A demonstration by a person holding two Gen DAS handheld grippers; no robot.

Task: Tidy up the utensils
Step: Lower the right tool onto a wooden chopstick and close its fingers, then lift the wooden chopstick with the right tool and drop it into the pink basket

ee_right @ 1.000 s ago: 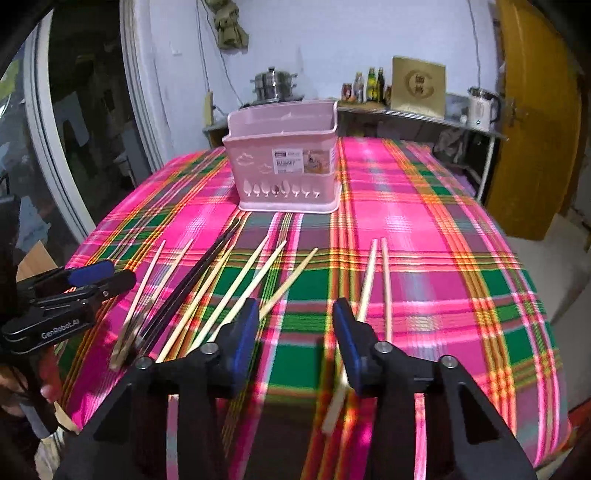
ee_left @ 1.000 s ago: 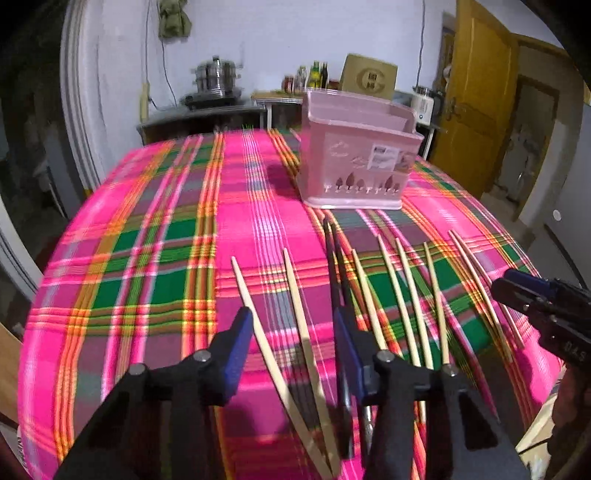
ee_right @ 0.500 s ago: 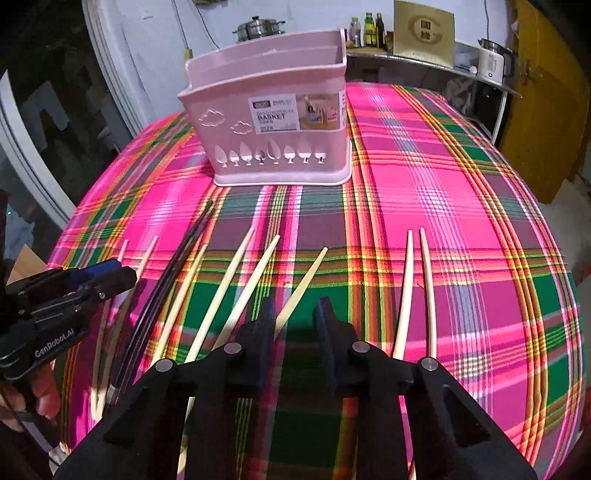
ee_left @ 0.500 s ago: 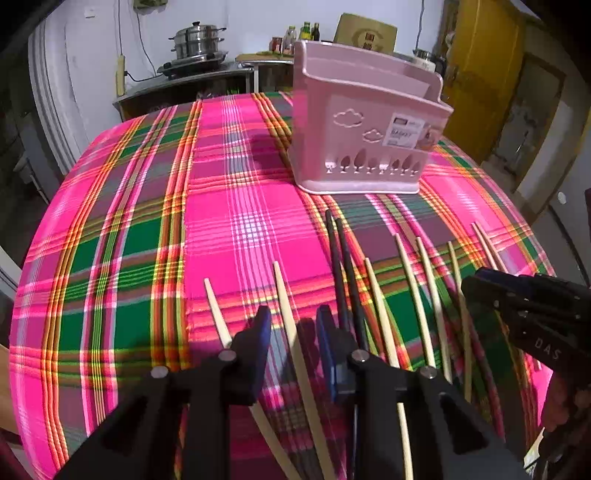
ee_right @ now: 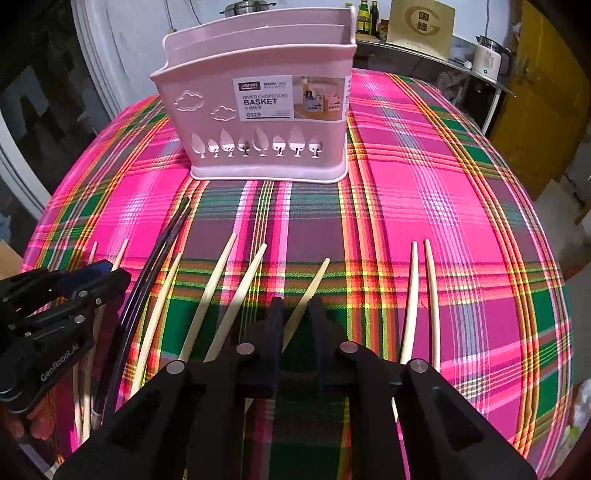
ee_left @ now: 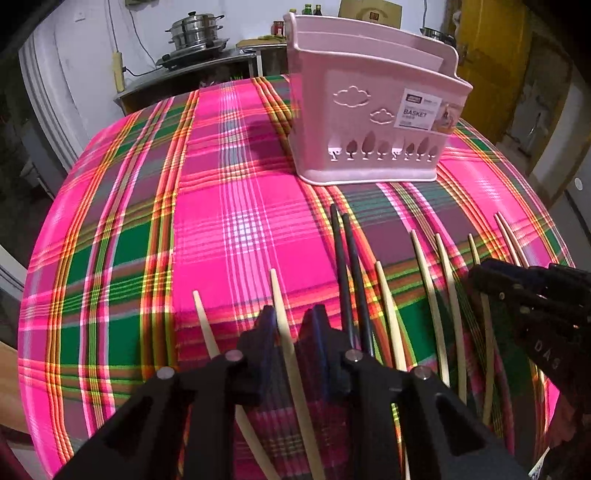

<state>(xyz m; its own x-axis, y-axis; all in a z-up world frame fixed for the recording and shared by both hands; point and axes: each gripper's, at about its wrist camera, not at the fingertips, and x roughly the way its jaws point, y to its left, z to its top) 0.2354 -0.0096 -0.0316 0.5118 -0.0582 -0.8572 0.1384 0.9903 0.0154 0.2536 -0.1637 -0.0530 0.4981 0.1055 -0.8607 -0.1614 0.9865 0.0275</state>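
Note:
A pink chopstick basket stands upright on the plaid tablecloth. Several pale chopsticks and a black pair lie in a row in front of it. My left gripper is low over the cloth, its jaws closing around one pale chopstick, with a small gap still showing beside it. My right gripper is likewise closing on another pale chopstick, not quite pressing it. Each gripper shows at the edge of the other's view: the right one, the left one.
Two more pale chopsticks lie together at the right. The table edge curves away on both sides. Behind the table stand a counter with steel pots, bottles, a cardboard box, a kettle and a yellow door.
Both grippers came forward and down toward the row of chopsticks, and the basket looms larger. Both pairs of jaws narrowed from wide open to close around one pale chopstick each.

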